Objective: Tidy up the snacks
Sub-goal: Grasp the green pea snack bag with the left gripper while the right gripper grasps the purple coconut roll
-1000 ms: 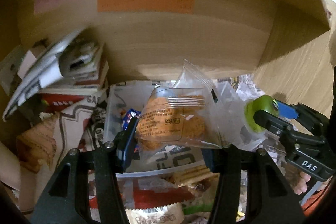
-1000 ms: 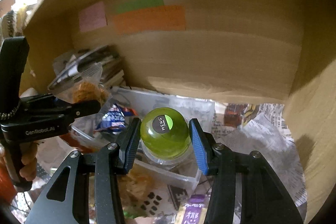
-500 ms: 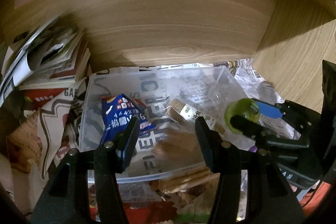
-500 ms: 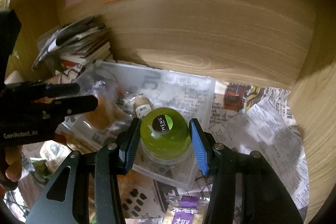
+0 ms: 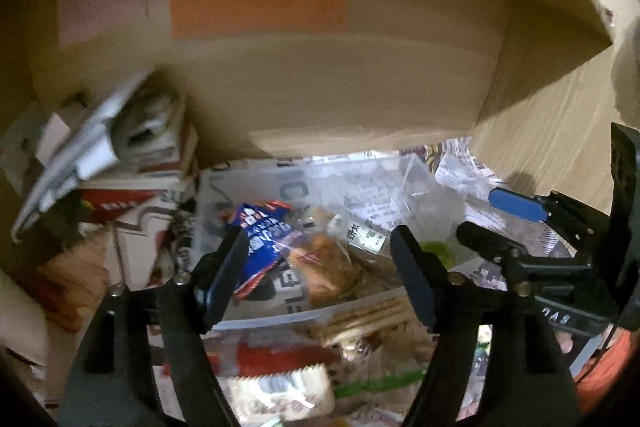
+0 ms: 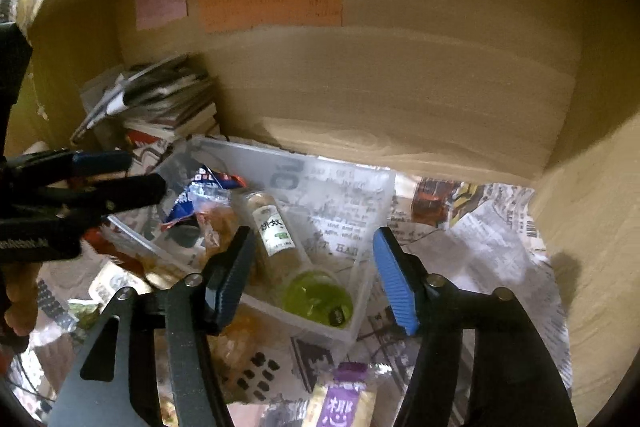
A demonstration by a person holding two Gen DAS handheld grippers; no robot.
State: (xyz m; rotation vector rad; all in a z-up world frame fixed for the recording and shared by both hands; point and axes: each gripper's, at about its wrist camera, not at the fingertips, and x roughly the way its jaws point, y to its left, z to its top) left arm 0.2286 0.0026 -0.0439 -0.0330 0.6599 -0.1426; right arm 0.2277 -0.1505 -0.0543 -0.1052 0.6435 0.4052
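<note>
A clear plastic bin [image 6: 362,301] [image 5: 256,179] sits on newspaper in a wooden cubby. In it lie a green jelly cup [image 6: 318,297] [image 5: 438,251] on its side, a small labelled bottle [image 6: 274,227] [image 5: 366,235], a clear bag of orange biscuits [image 5: 320,265] [image 6: 216,219] and a blue snack packet [image 5: 260,239] [image 6: 188,197]. My left gripper [image 5: 316,275] is open and empty above the bin's front. My right gripper [image 6: 312,277] is open and empty just above the green cup. Each gripper shows in the other's view, the right one [image 5: 504,223] and the left one [image 6: 128,175].
Loose snacks lie in front of the bin: a cracker pack [image 5: 364,315], a white packet [image 5: 280,393], a purple packet [image 6: 344,399]. A stack of books and papers [image 5: 120,155] stands at the left. Wooden walls close the back and right [image 6: 592,211].
My right gripper opened and let the green cup fall into the bin, where it lies on its side. My left gripper, open since the biscuit bag dropped, pulled back and up.
</note>
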